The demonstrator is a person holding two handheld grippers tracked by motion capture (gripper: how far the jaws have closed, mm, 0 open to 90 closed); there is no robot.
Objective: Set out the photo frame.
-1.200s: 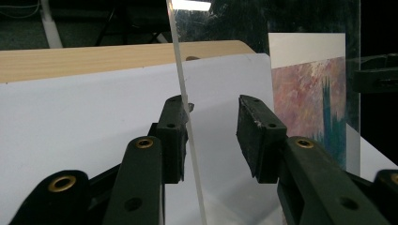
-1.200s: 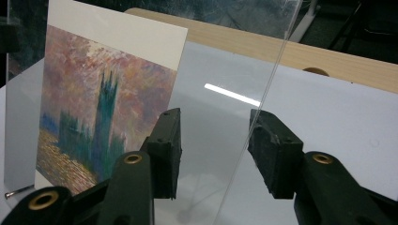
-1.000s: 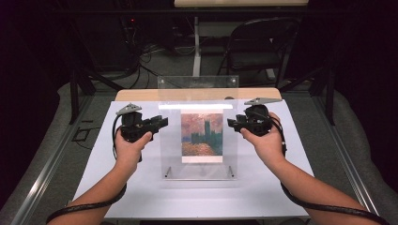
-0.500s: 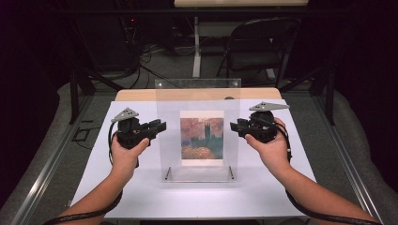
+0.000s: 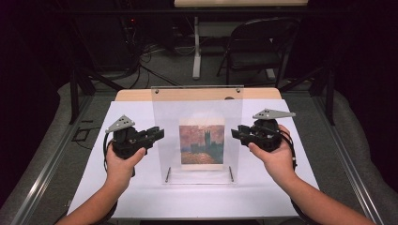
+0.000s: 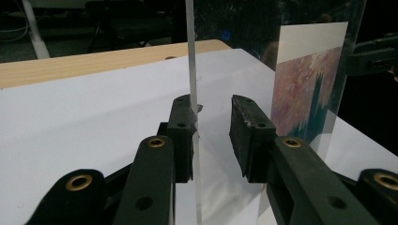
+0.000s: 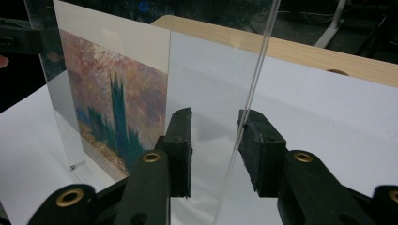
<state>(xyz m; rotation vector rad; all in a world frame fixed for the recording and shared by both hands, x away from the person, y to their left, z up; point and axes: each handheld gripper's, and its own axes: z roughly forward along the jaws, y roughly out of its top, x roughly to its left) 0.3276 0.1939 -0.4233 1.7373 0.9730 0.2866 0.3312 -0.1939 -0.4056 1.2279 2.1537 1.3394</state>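
Clear acrylic frame now upright (glossy print inside), both grippers' jaws closing, unclamped.

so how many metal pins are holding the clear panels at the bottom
2 show: the left pin below the picture's left corner and the right pin below its right corner, both at the clear frame base. More small fasteners sit along its top edge.

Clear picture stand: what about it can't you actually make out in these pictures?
- The picture: in the high view it is too small to show fine detail, and the left gripper view sees it at a steep slant.
- The clear stand: in the left gripper view its foot runs off the bottom edge.
- One sheet or two: in the high view the see-through plastic hides this.
- The chair: in the high view its legs fade into the dark.
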